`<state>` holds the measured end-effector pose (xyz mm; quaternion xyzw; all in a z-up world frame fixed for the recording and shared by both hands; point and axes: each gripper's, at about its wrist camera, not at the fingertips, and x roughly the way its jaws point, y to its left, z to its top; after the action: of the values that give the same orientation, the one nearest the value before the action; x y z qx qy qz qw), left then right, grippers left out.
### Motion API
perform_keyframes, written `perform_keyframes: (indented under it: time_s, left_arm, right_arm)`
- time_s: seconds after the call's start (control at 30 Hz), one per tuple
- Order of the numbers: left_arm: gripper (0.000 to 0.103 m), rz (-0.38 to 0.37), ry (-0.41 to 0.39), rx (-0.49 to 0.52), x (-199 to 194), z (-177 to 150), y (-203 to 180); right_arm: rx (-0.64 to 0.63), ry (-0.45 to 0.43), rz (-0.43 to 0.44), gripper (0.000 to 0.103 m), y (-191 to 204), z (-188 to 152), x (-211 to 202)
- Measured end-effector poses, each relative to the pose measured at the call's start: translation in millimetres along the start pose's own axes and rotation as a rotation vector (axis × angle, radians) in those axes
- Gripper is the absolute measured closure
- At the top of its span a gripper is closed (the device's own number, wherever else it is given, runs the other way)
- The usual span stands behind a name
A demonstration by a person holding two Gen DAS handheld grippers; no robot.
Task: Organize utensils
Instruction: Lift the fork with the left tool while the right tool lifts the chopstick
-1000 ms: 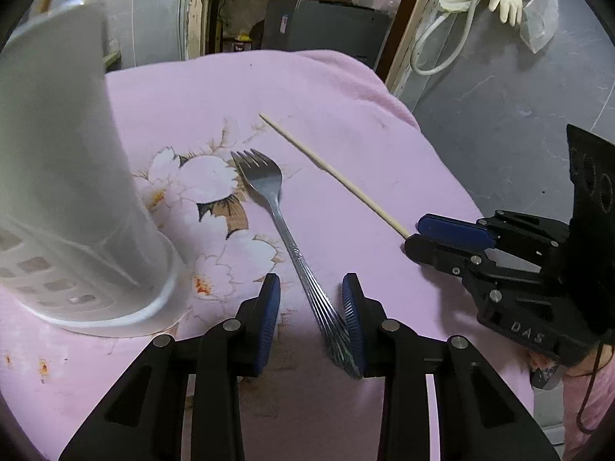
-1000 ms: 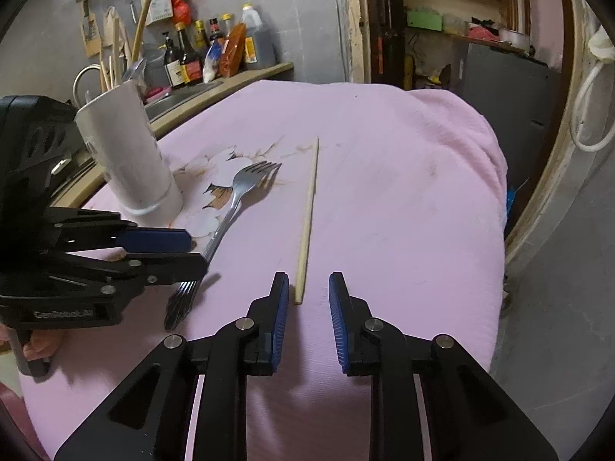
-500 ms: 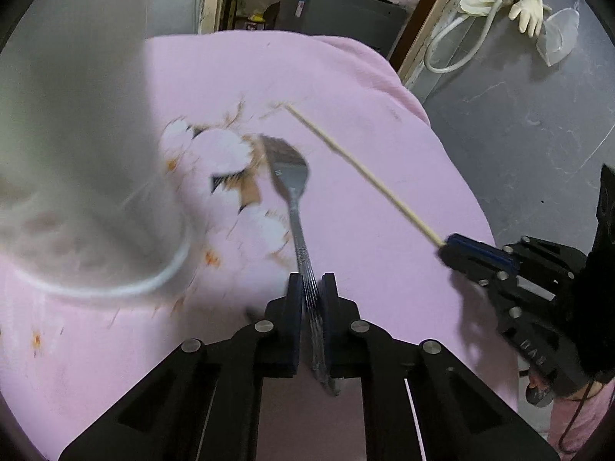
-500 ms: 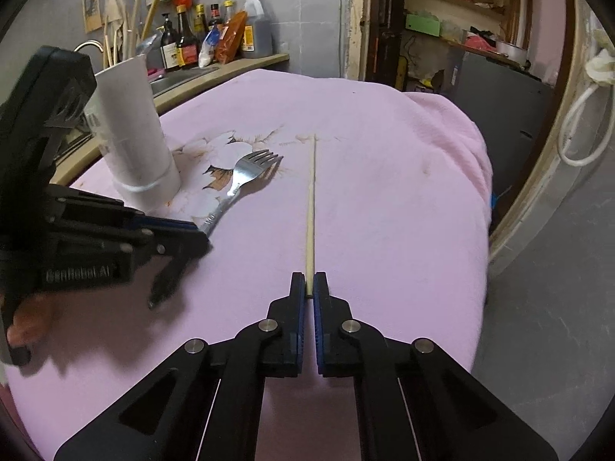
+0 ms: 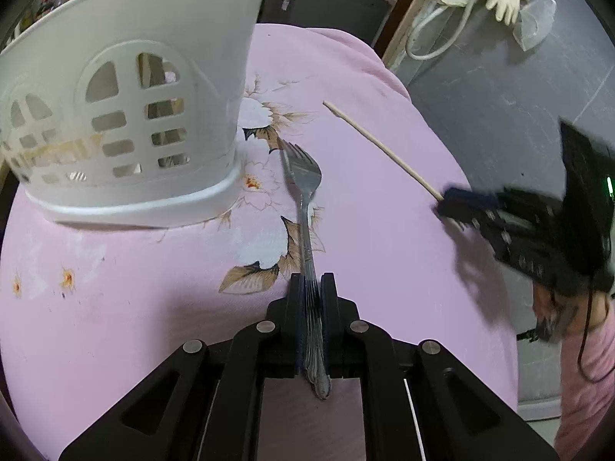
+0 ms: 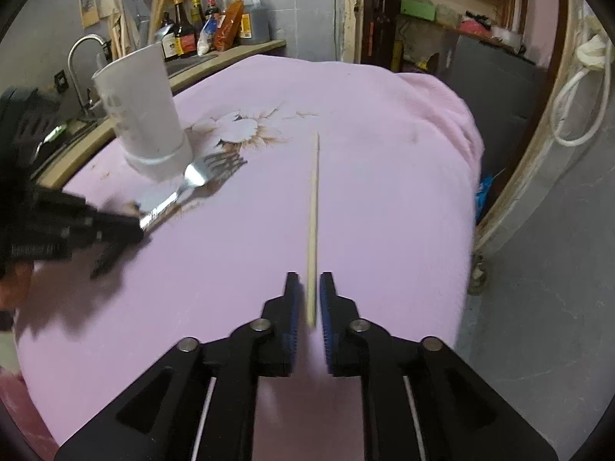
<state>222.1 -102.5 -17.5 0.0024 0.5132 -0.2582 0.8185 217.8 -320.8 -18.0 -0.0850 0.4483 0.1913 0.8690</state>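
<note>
- The left gripper (image 5: 311, 288) has its 2 fingers (image 5: 295, 299) clamped on the handle of a metal fork (image 5: 305, 207), with no gap showing beside the handle.
- The fork's handle end sticks out behind the fingers toward the camera; its tines point away, over the flower print on the pink cloth (image 5: 153, 307) that covers the desk.
- A white slotted utensil holder (image 5: 146, 123) stands upright on the cloth, just left of the fork's tines and not touching them.
- The right gripper (image 6: 307, 299) has just been opening: its 2 fingers (image 6: 294, 307) stand slightly apart, with the near end of a wooden chopstick (image 6: 313, 211) between them.
- In the right wrist view a narrow gap shows on each side of the chopstick, so the blue pads do not press on it.
- The chopstick runs straight away from the right gripper, well apart from the fork and to its right.
- In the right wrist view the left gripper appears blurred at the left edge with the fork in it.
- A pink sleeve (image 5: 588, 376) shows behind the right gripper in the left wrist view.
</note>
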Motion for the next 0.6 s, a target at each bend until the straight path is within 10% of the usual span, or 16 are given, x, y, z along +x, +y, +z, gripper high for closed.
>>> perform_keyframes:
  time_s: [0.23, 0.53, 0.6]
  left_arm:
    - [0.079, 0.026, -0.049, 0.022, 4, 16, 3]
    - [0.079, 0.037, -0.043, -0.005, 22, 44, 7]
    - [0.089, 0.031, -0.045, -0.010, 22, 46, 8]
  right_arm:
    - [0.030, 0.056, 0.055, 0.081, -15, 49, 44]
    - [0.092, 0.105, 0.065, 0.083, -24, 79, 79]
    - [0.085, 0.101, 0.056, 0.097, -18, 76, 77]
